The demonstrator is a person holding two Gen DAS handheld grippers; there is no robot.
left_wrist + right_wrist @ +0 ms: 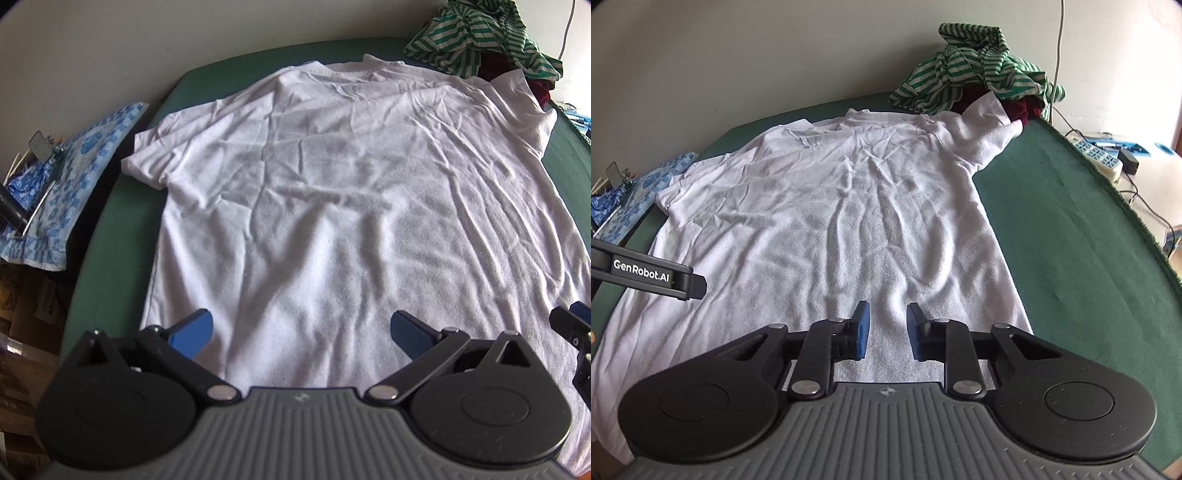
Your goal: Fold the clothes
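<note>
Shirt: the white T-shirt lies spread flat, centre frame, on the green table, ready for folding.
Left gripper: jaws spread wide above the hem, holding nothing.
Right gripper: jaws narrowed, a gap remaining, nothing pinched.
Pile: striped garment, upper right, waiting.

White T-shirt on green table cover; green-striped garment (dark red beneath)
</note>
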